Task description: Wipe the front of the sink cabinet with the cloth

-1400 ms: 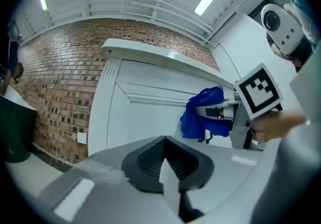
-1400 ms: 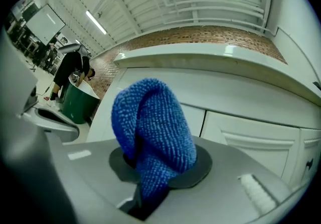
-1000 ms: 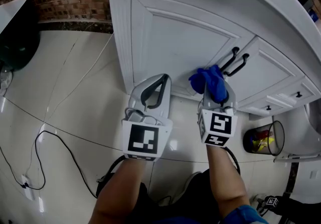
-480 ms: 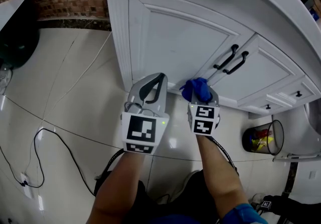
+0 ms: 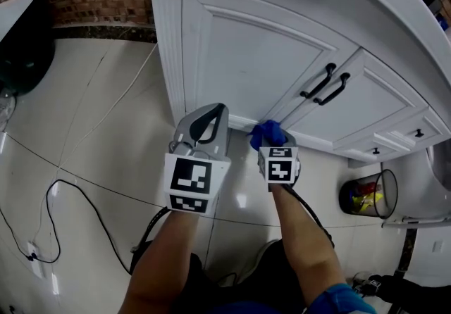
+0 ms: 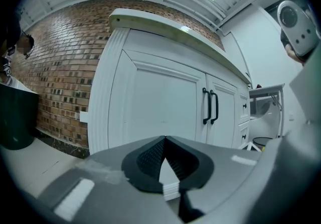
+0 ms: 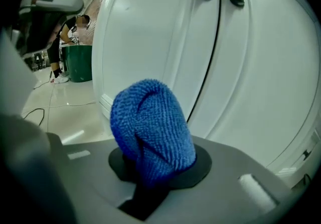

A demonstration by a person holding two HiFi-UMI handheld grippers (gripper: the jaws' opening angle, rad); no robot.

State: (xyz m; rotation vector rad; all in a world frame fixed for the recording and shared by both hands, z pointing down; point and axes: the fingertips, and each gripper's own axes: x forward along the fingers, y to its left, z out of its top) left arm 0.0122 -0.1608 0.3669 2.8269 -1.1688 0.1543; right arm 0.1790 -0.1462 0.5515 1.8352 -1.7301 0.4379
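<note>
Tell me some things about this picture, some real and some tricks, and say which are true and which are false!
1. The right gripper holds a blue fuzzy cloth in its jaws. True.
2. The left gripper holds a cloth too. False: its jaws are shut together with nothing between them.
3. The doors of the white sink cabinet stand open. False: both doors are shut.
4. The two door handles are black. True.
</note>
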